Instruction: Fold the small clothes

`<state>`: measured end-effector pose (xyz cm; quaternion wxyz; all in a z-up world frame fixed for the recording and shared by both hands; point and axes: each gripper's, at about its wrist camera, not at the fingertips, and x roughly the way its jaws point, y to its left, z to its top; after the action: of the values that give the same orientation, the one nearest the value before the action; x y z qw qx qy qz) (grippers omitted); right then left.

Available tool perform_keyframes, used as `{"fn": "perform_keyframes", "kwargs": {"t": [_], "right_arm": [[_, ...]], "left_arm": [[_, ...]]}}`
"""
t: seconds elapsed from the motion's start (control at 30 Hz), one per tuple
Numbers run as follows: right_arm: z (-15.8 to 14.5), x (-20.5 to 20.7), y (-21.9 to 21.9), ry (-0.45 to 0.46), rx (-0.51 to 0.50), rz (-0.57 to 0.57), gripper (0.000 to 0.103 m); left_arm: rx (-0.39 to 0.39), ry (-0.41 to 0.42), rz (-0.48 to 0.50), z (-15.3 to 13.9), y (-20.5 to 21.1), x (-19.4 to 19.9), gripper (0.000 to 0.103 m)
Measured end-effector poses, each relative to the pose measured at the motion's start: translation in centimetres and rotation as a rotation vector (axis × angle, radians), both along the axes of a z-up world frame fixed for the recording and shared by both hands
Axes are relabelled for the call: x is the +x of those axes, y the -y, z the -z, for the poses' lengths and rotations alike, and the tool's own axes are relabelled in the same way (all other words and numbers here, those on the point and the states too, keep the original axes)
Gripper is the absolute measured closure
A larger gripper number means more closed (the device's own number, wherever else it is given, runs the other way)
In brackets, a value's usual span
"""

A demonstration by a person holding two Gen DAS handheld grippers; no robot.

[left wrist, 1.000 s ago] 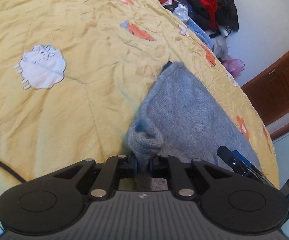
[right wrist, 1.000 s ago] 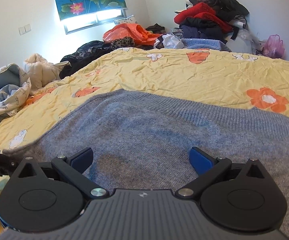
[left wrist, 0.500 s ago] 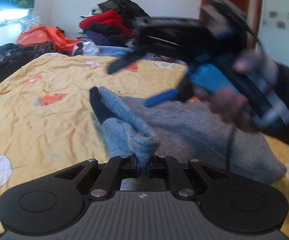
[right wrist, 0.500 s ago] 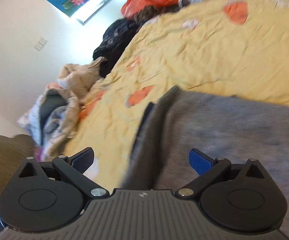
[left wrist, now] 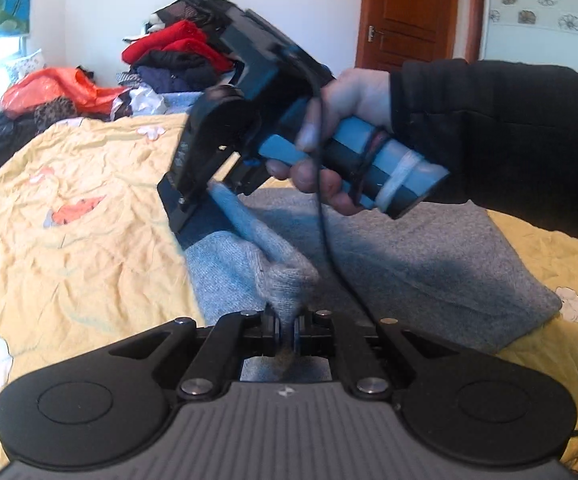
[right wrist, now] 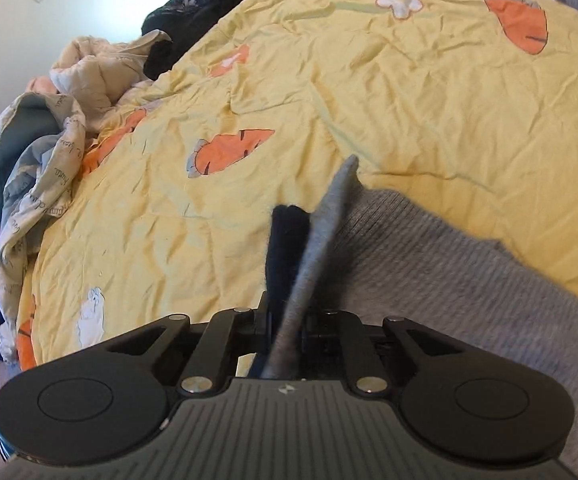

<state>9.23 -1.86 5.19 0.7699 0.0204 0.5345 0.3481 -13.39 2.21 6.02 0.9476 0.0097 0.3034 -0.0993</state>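
i see my black grippers (left wrist: 287,330) with silver screws; blue-grey handle (left wrist: 369,160), black cable (left wrist: 323,216); bare hand (left wrist: 341,136), black sleeve (left wrist: 501,136)

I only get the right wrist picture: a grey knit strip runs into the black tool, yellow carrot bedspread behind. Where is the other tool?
Observer: The left gripper is shut on a bunched corner of the same grey sweater, nearer the person than yours.
Operator: Does it see my tool?
Observer: Yes. The right gripper shows from the side, tilted down onto the sweater's far edge, held by a bare hand in a black sleeve.
Operator: Anything behind it that I miss?
Observer: A pile of red and dark clothes against the wall, and a brown wooden door.
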Motion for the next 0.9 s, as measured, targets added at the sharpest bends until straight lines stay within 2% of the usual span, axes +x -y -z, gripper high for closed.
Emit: {"fn": "perform_keyframes", "kwargs": {"t": [0.17, 0.3, 0.4, 0.5, 0.6, 0.7, 0.8, 0.83, 0.87, 0.9], "right_arm": [[-2.7, -0.3, 7.0, 0.049, 0.087, 0.0, 0.085], [-5.6, -1.4, 14.9, 0.114, 0.134, 0.043, 0.085], [-6.5, -2.5, 21.4, 0.149, 0.14, 0.099, 0.085], [-5.4, -3.4, 27.6, 0.145, 0.129, 0.188, 0.085], [-2.6, -3.8, 31.9, 0.104, 0.105, 0.284, 0.085], [0.1, -4.5, 33.7, 0.07, 0.11, 0.334, 0.085], [1.5, -5.2, 34.3, 0.077, 0.158, 0.364, 0.084], [1.7, -5.3, 34.5, 0.082, 0.166, 0.388, 0.078], [1.8, -5.5, 35.0, 0.086, 0.185, 0.412, 0.062], [1.8, -5.7, 35.4, 0.082, 0.205, 0.448, 0.055]], "left_arm": [[0.026, 0.037, 0.127, -1.1, 2.9, 0.5, 0.097], [0.03, 0.063, 0.285, -1.8, 7.8, 1.7, 0.097], [0.02, 0.063, 0.404, -1.8, 12.1, 2.5, 0.097], [0.018, 0.038, 0.492, -0.6, 16.1, 3.6, 0.097], [0.028, -0.026, 0.543, 1.2, 19.3, 3.9, 0.097], [0.065, -0.088, 0.556, 2.9, 20.4, 4.6, 0.097], [0.051, -0.126, 0.565, 3.1, 19.8, 5.2, 0.096], [0.032, -0.136, 0.582, 2.7, 19.6, 5.5, 0.094], [0.007, -0.155, 0.612, 2.3, 18.6, 5.8, 0.088], [-0.025, -0.168, 0.647, 1.5, 17.4, 6.1, 0.081]]}}
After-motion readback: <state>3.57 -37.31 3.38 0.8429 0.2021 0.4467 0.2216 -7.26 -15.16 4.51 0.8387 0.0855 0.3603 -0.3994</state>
